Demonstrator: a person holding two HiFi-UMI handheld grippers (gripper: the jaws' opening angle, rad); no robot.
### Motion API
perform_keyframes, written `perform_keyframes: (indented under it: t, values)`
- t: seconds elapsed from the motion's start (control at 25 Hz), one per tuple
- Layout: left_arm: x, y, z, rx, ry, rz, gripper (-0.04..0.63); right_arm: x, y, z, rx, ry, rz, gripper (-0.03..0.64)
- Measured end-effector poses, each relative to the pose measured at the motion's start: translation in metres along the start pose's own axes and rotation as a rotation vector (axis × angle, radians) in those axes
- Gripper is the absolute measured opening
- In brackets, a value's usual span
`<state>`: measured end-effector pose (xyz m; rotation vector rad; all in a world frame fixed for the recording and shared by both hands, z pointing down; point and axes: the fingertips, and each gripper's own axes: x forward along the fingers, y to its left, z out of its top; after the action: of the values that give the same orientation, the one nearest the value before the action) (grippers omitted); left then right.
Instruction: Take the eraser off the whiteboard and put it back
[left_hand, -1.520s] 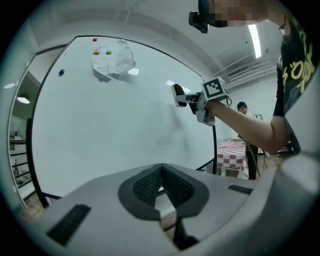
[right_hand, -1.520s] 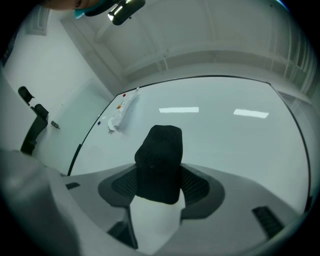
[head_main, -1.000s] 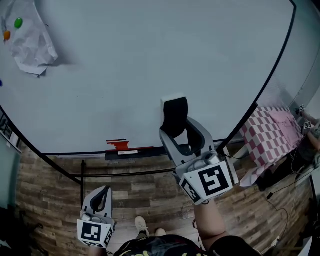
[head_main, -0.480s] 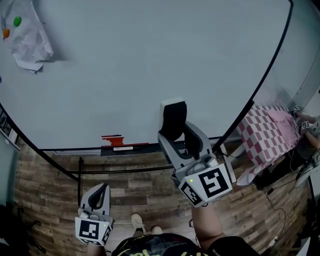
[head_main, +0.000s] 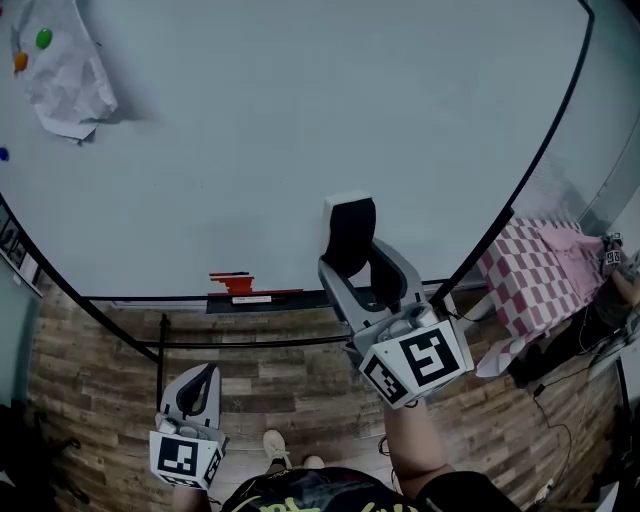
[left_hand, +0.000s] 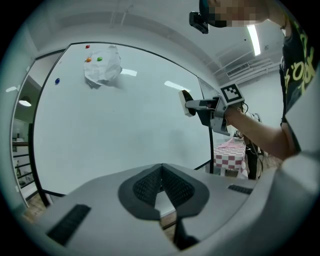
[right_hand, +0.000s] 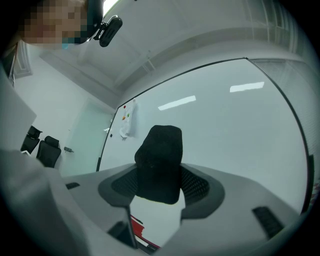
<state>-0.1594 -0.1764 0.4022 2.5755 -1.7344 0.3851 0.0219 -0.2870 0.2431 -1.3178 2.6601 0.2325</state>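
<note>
Two grippers are showing in the head view.

Right gripper (head_main: 355, 258): it is reaching up to the lower part of the whiteboard (head_main: 300, 120), and its jaws are clamping the eraser (head_main: 350, 232) from both sides. In the right gripper view the ribbed pads (right_hand: 197, 186) are pressing on the two flanks of the eraser (right_hand: 159, 162). Its lower half is sitting between the jaws and its rounded upper half is standing out past the tips. The black face is pointing toward the cameras, and a pale edge is showing along its top and left in the head view. Whether the eraser is touching the board or sitting just off it, I cannot tell.

Left gripper (head_main: 203, 380): it is hanging low at the lower left over the wooden floor (head_main: 290, 375), well apart from the eraser. In the left gripper view its jaws are meeting tip to tip, with nothing between them.

Surroundings: a crumpled paper (head_main: 68, 85) is sitting at the board's upper left with a green magnet (head_main: 44, 38) on it. Red items (head_main: 232, 284) are lying at the board's bottom edge, left of the eraser. A checked cloth (head_main: 530, 275) is showing at the right.
</note>
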Motion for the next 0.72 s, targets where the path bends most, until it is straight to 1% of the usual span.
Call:
perform_keyframes:
  t: [0.24, 0.64, 0.72]
  values:
    - [0.004, 0.007, 0.0, 0.001, -0.001, 0.002, 0.006, 0.016, -0.005, 0.006, -0.037, -0.001, -0.007, 0.239]
    - [0.015, 0.018, 0.0, -0.005, -0.019, -0.002, 0.006, 0.048, -0.026, 0.013, -0.112, -0.013, -0.061, 0.239]
    - [0.015, 0.021, 0.0, -0.001, -0.006, 0.004, 0.006, 0.055, -0.029, 0.015, -0.116, -0.021, -0.069, 0.241]
